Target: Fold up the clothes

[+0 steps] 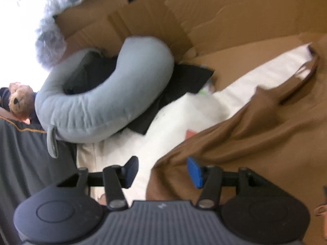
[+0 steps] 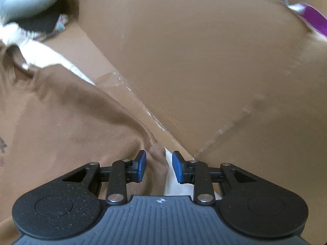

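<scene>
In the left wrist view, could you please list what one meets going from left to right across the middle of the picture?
Teddy bear → grey U-shaped pillow → black cloth → white sheet → brown garment.

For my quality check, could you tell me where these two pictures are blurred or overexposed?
Left wrist view: window area top left blown out white, brown garment smeared by motion, grey pillow soft. Right wrist view: cardboard and top corners streaked, gripper sharp.
</scene>
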Available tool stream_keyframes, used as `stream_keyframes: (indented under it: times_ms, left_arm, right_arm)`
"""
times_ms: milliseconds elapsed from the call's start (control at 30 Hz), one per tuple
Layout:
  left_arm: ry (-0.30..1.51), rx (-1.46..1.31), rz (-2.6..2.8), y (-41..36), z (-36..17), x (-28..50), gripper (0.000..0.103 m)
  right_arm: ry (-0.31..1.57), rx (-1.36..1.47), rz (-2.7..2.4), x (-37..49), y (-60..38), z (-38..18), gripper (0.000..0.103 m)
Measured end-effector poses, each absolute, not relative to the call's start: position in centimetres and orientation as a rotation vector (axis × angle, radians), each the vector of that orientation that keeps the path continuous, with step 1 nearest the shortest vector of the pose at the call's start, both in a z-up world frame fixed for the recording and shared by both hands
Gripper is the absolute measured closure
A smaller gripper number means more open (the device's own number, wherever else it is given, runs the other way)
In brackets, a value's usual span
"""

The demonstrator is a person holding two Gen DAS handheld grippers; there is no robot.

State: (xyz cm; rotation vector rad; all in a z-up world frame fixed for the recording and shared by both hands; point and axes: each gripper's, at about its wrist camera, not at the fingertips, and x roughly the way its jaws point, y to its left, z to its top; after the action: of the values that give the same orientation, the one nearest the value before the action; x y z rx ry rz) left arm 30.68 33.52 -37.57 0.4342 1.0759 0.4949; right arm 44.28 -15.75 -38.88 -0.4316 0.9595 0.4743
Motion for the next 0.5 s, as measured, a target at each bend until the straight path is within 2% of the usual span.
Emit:
stream_keyframes:
  times_ms: [233, 500]
  left_arm:
    - [1.011, 0.316, 0.433, 28.1, -35.1, 31.3, 0.047]
    - [0.988, 0.194, 0.366, 20.8, -33.5, 31.8, 0.047]
  right_arm:
    - [1.021, -0.196, 0.437, 41.9, -19.9, -36.4, 0.068]
    - [1.020, -0.124, 0.446, 37.6, -24.3, -36.5, 0.068]
